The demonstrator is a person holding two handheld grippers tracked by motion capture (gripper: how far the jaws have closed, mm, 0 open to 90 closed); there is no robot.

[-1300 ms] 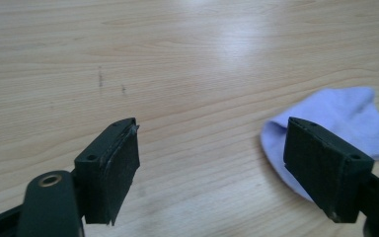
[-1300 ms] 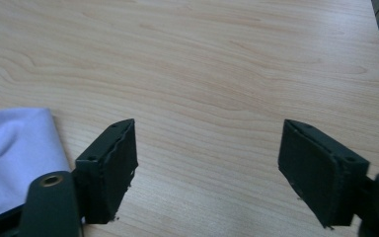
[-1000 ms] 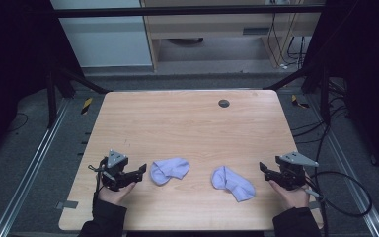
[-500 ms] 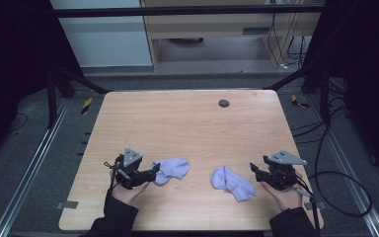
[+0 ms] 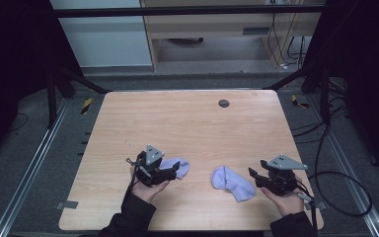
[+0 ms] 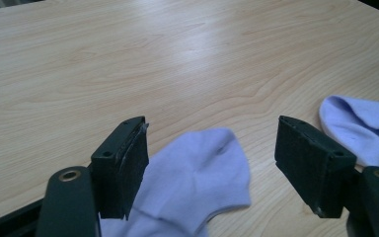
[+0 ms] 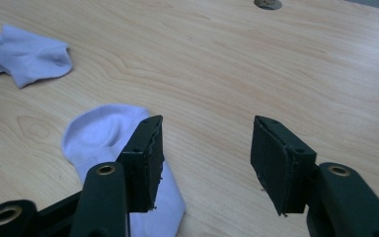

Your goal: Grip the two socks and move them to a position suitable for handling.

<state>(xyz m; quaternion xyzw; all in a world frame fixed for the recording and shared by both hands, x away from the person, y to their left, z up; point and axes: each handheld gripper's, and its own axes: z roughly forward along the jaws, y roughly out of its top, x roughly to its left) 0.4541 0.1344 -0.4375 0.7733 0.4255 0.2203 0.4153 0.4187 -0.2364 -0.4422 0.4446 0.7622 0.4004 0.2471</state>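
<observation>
Pale wood-grain tabletop [image 5: 187, 123] sits in a dim room, dark frame rails on either side, with a small round dark grommet [image 5: 223, 103] near its far edge. At the near left, the left gripper [image 5: 173, 170] stands with its jaws spread wide; in the left gripper view one rumpled lavender ankle sock [image 6: 197, 182] lies between them, its cloth reaching the left pad but not pinched. Closing now could catch only a thin fold on that side, and the sock could slip out once lifted. At the near right, the right gripper [image 5: 253, 176] has just been narrowing its jaws, yet they are still released with bare wood in the gap; the second lavender ankle sock [image 7: 108, 148] lies under and beside its left jaw in the right gripper view. If it shuts there, I judge it would clamp on nothing, or nudge the sock sideways. Both socks lie flat and apart, so either pad could also scrape the tabletop if pressed low.
</observation>
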